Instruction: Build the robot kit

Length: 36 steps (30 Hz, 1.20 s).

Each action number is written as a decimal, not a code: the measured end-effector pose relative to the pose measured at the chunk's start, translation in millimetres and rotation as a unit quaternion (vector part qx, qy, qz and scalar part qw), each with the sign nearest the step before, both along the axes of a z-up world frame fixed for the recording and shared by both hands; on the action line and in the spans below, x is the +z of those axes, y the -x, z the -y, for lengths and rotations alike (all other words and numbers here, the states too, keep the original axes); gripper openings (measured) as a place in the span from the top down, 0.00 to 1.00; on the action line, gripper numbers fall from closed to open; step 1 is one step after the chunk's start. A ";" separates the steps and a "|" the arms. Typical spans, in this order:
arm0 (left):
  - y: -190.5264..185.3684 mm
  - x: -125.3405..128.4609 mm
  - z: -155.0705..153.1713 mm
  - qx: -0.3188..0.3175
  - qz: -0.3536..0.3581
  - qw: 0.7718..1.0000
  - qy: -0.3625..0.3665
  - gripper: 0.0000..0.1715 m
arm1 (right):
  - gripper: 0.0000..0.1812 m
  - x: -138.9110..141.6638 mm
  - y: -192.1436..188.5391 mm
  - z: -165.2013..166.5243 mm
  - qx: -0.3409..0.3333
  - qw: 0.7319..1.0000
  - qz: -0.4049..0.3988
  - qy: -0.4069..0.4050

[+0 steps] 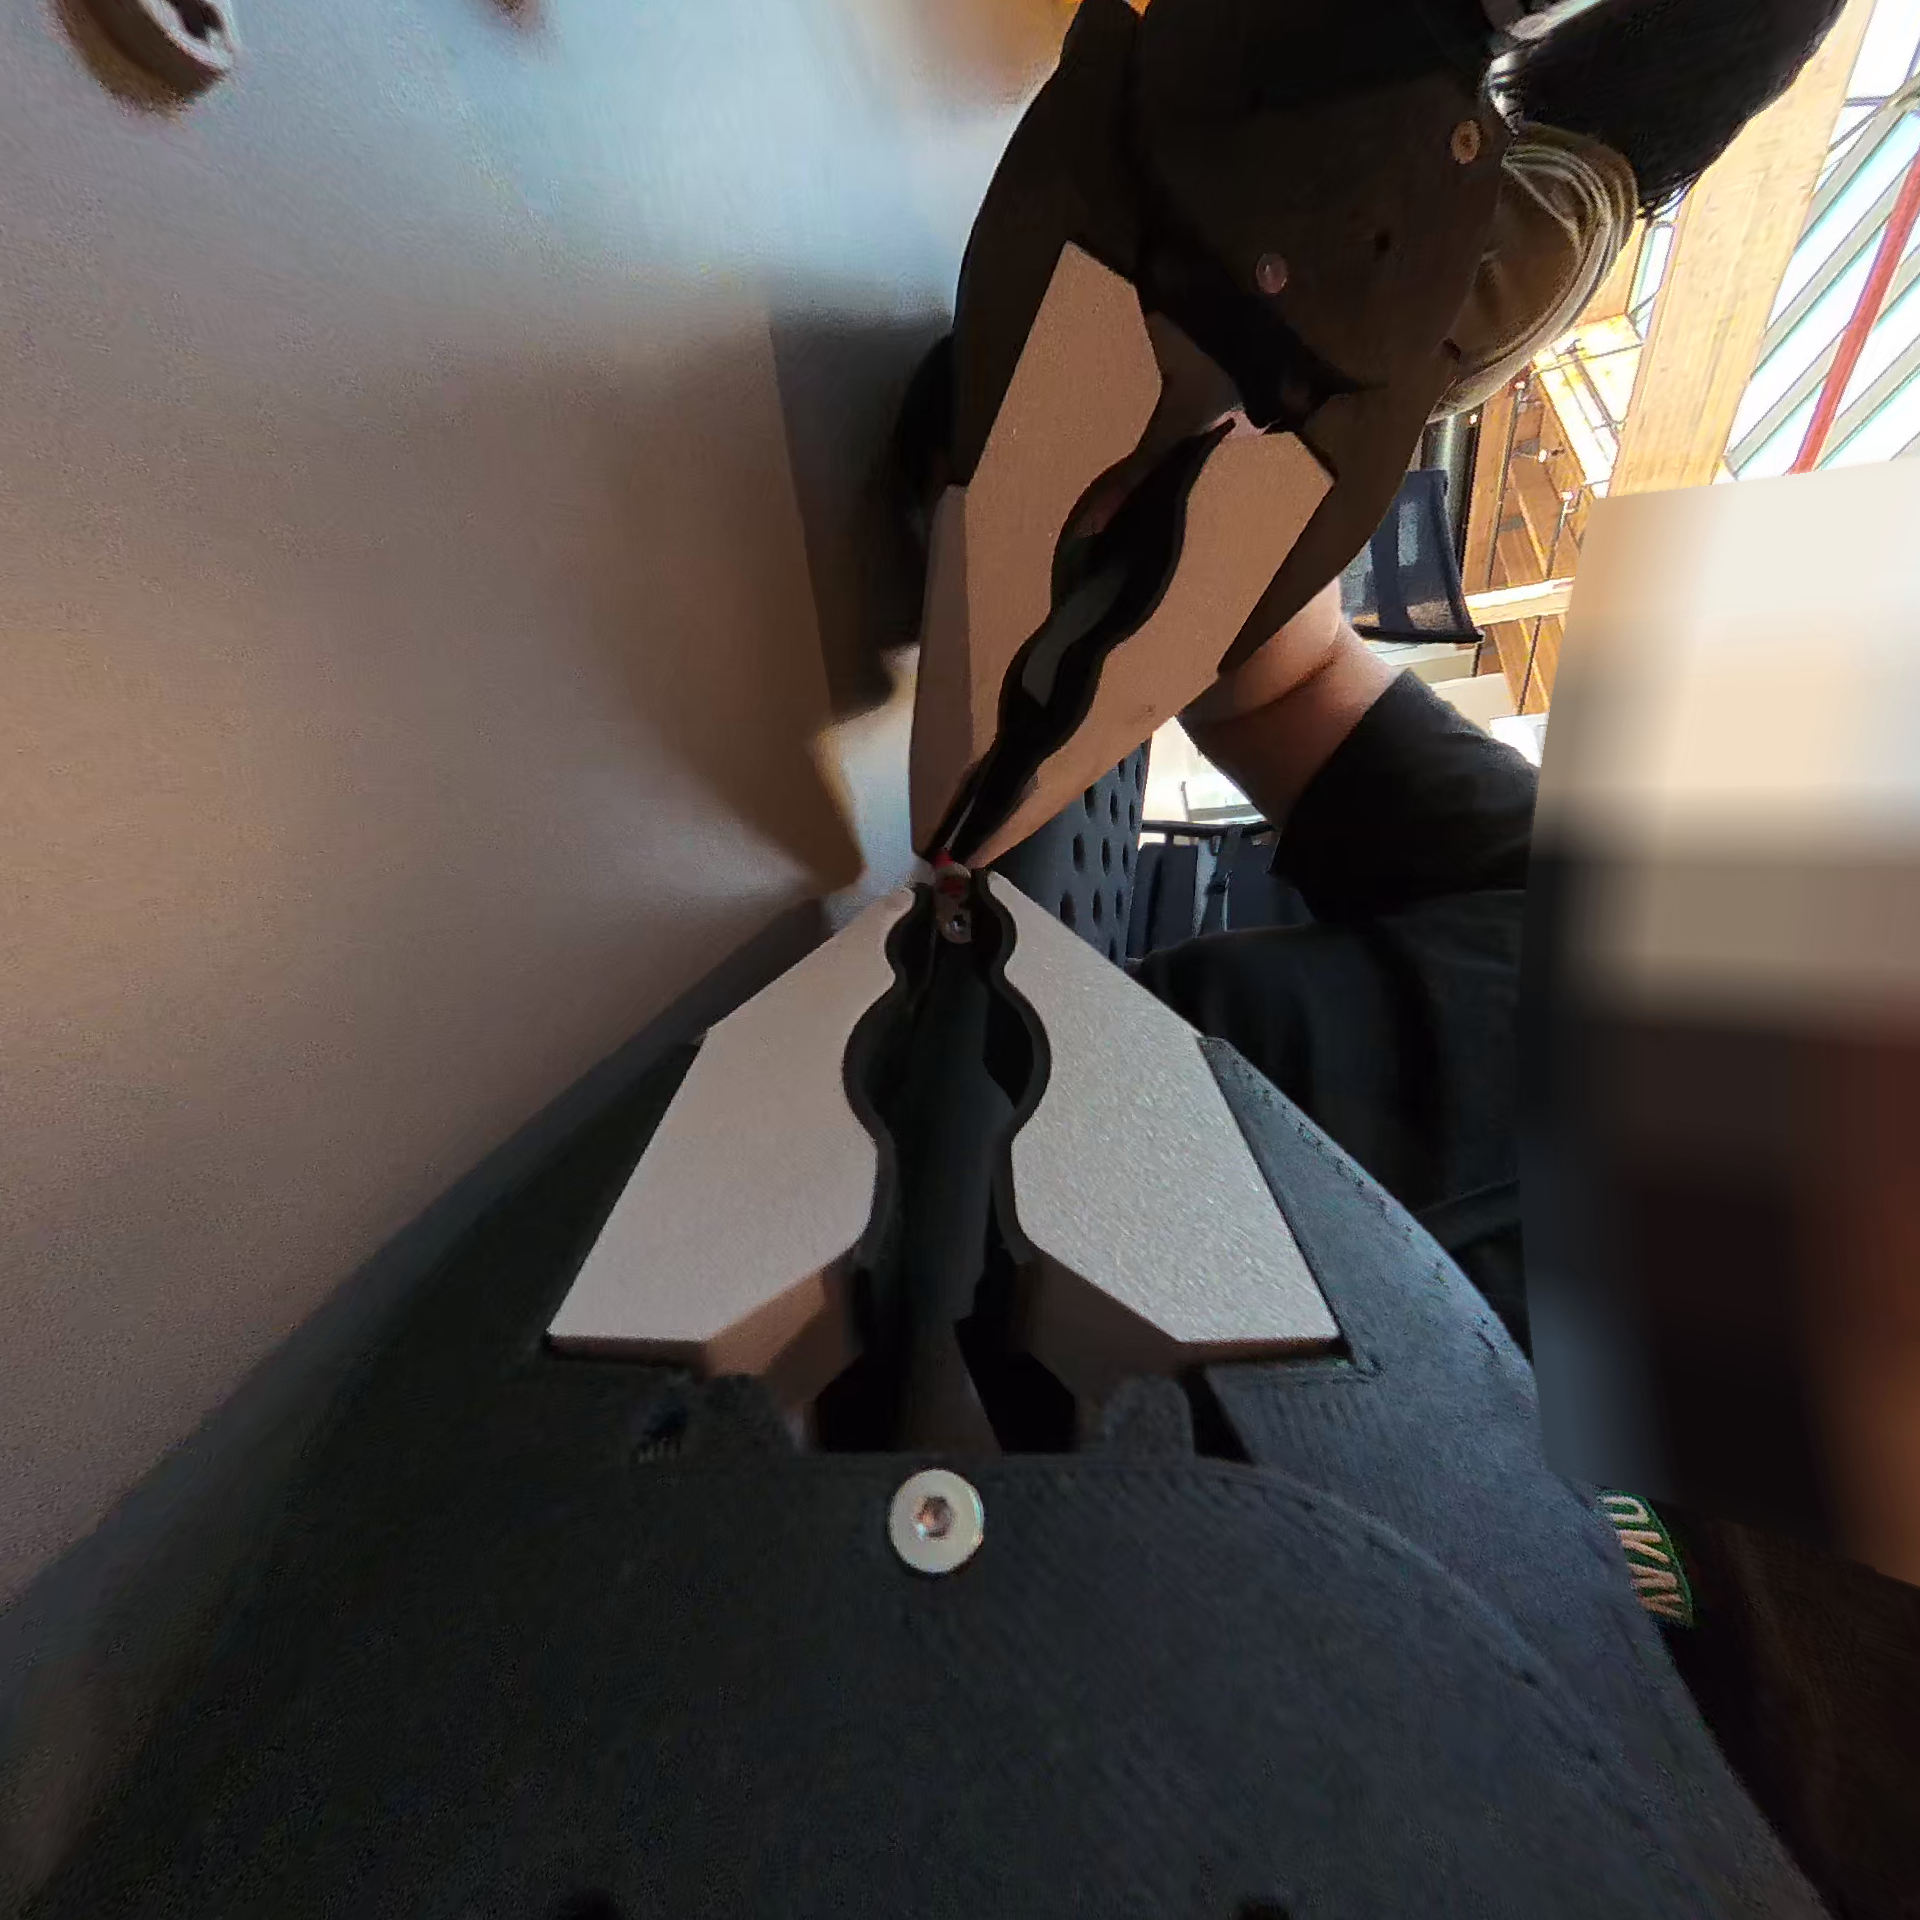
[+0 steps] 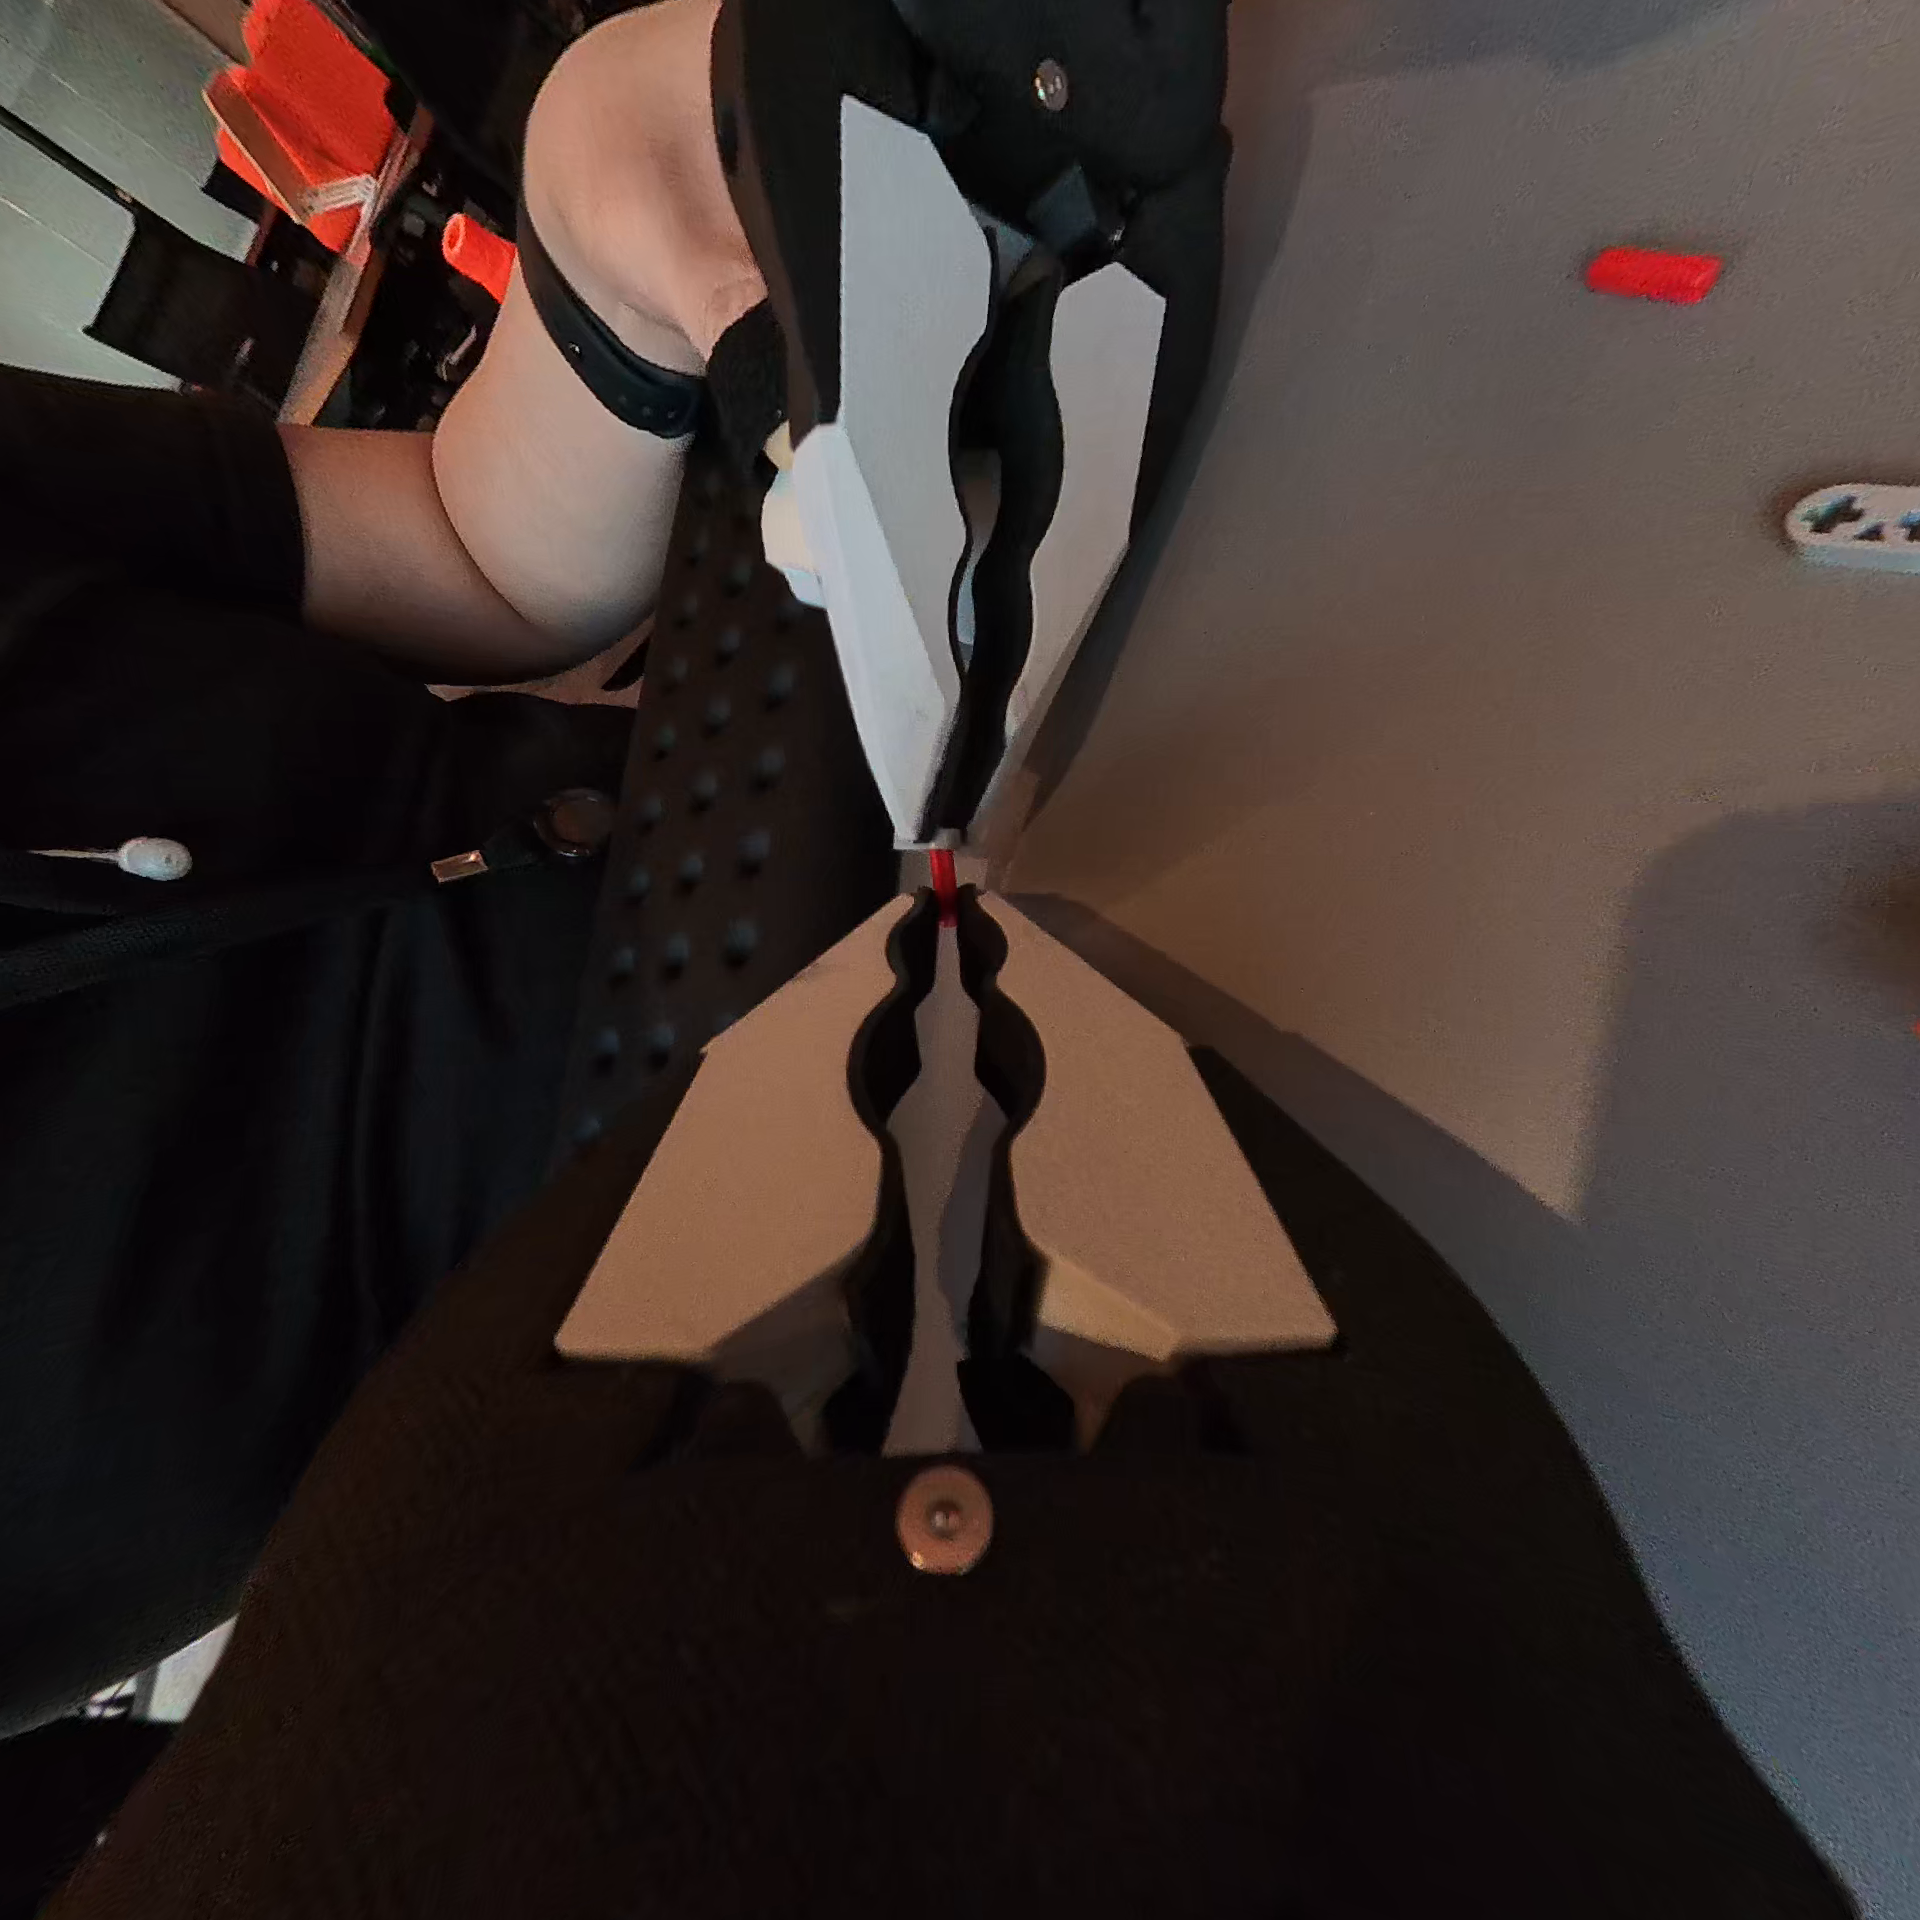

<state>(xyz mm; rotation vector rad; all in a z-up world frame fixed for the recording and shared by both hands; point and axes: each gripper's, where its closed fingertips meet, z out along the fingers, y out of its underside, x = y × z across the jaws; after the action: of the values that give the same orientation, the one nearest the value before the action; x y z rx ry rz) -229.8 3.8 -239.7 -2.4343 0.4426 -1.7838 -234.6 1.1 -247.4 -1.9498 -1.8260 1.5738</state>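
Tongs meet tip to tip in the left wrist view: the left tongs [image 1: 951, 914] are closed on a small grey piece with a red end [image 1: 952, 902], and the right tongs [image 1: 958, 847] come down from above onto that same end, above the grey desk [image 1: 364, 623]. From the right wrist view the right tongs [image 2: 943, 906] are clamped on a thin red pin [image 2: 944, 883] whose long axis runs straight ahead into the left tongs [image 2: 943, 831]; a red brick [image 2: 1652, 275] and a grey holed beam [image 2: 1855, 525] lie well apart toward the desk's far edge.
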 end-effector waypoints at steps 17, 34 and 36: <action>-1.8 -1.0 3.3 -0.012 -0.001 1.000 0.001 0.97 | 1.00 8.4 -9.6 -22.7 -0.034 0.999 -0.034 -0.022; 1.3 48.1 -3.6 0.028 0.094 0.986 -0.137 0.97 | 0.92 58.3 -5.6 -68.5 -0.100 0.949 -0.156 -0.254; 0.9 54.3 -1.2 0.027 0.097 0.981 -0.168 0.97 | 0.94 53.0 -4.3 -78.9 -0.105 0.936 -0.137 -0.306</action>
<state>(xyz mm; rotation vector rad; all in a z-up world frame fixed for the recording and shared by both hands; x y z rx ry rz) -230.7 5.0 -185.4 -2.0069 0.5966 -1.7386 -230.4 80.0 -194.4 -1.4910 -1.6552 0.9840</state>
